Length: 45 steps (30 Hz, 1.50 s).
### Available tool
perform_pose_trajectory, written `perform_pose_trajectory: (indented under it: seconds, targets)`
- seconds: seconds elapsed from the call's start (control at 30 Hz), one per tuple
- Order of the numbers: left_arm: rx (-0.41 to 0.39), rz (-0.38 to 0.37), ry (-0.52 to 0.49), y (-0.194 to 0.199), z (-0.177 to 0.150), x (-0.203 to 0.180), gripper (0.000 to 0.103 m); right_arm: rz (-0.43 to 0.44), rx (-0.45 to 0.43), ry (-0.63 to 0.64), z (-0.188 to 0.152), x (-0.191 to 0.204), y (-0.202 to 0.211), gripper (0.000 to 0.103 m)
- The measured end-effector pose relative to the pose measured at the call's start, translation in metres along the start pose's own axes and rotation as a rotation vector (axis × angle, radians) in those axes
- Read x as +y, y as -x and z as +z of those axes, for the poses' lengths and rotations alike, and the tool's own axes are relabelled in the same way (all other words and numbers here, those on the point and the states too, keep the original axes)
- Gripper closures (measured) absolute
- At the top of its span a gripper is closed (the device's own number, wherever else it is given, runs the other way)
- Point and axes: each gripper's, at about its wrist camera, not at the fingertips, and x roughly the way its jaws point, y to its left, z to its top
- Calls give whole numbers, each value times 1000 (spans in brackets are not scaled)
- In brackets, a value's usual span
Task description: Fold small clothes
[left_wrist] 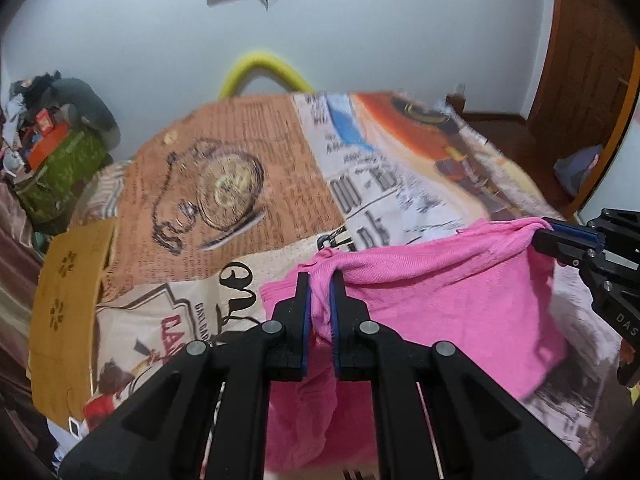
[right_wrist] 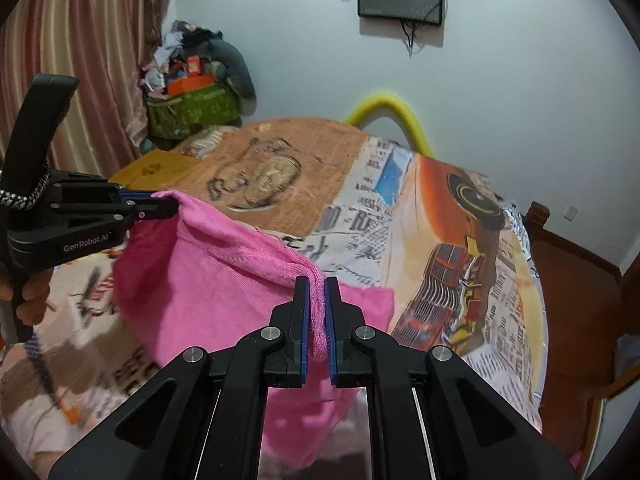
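- The left gripper (left_wrist: pixel 320 280) has its fingers clenched on a bunched corner of the pink garment (left_wrist: pixel 440 292); the cloth is squeezed between the blue pads and hangs below them.
- The right gripper (right_wrist: pixel 317 284) is likewise clamped on another part of the garment's upper edge, with a narrow fold of pink cloth pinched between its fingers.
- The pink garment hangs stretched between the two grippers above the bed (left_wrist: pixel 248 152). Its top edge runs from one to the other, and the rest drapes down toward the printed bedspread (right_wrist: pixel 440 216).
- In the right wrist view, a hand (right_wrist: pixel 32 292) grips the handle of the left gripper at the left edge.
- A mustard-yellow cloth (left_wrist: pixel 68 304) lies on the bed's left side, apart from the garment.
- A green bag (right_wrist: pixel 192 110) piled with clutter sits beyond the bed by a striped curtain (right_wrist: pixel 80 60).
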Motion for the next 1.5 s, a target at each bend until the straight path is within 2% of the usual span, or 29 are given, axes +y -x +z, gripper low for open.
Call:
perform_pose_trajectory:
  seconds: [0.13, 0.3, 0.37, 0.43, 0.47, 0.57, 0.63, 0.77, 0.8, 1.03, 1.13, 1.17, 1.2, 1.23, 1.27, 1.3, 1.33, 1.43, 1.5]
  targets:
    - [57, 3, 32, -39, 0, 11, 91, -17, 68, 2, -6, -9, -40, 97]
    - [74, 62, 84, -53, -5, 29, 86, -43, 110, -31, -15, -21, -70, 97]
    - [70, 87, 99, -47, -7, 39, 75, -60, 103, -49, -14, -27, -71, 96]
    - [51, 101, 107, -35, -12, 47, 54, -58, 100, -68, -12, -29, -67, 92]
    - [39, 102, 108, -29, -14, 49, 51, -61, 104, -75, -10, -30, -62, 91]
    - [28, 113, 101, -7, -25, 53, 45, -58, 96, -86, -8, -29, -43, 76]
    - [32, 99, 104, 6, -35, 54, 34, -34, 73, -107, -11, -29, -24, 58]
    - [34, 49, 110, 30, -63, 48, 27, 28, 55, -154, -27, -27, 8, 49]
    - [43, 37, 111, 34, -71, 46, 22, 35, 58, -164, -31, -26, 11, 46]
    - [126, 4, 68, 29, -119, 22, 21, 78, 126, -229, -73, -16, 20, 46]
    - [145, 20, 48, 20, -128, 15, 21, 110, 146, -274, -84, -14, 13, 46]
    - [140, 39, 35, 16, -129, 12, 21, 118, 152, -281, -85, -13, 8, 46]
    - [134, 60, 13, 13, -129, 8, 28, 125, 155, -281, -86, -11, 6, 47]
    - [131, 83, -4, 9, -129, 6, 43, 128, 155, -281, -87, -10, 5, 54]
    - [138, 95, -18, 5, -128, 4, 53, 130, 161, -279, -86, -8, 1, 59]
    - [153, 87, -23, 1, -128, 3, 79, 132, 166, -278, -84, -7, -2, 67]
    - [168, 80, -18, -3, -128, 3, 94, 138, 163, -276, -84, -6, -3, 73]
    - [141, 69, -9, 0, -129, 3, 95, 139, 146, -256, -82, -3, -2, 87]
    - [129, 60, -6, 7, -131, 4, 97, 143, 144, -246, -84, -2, 1, 91]
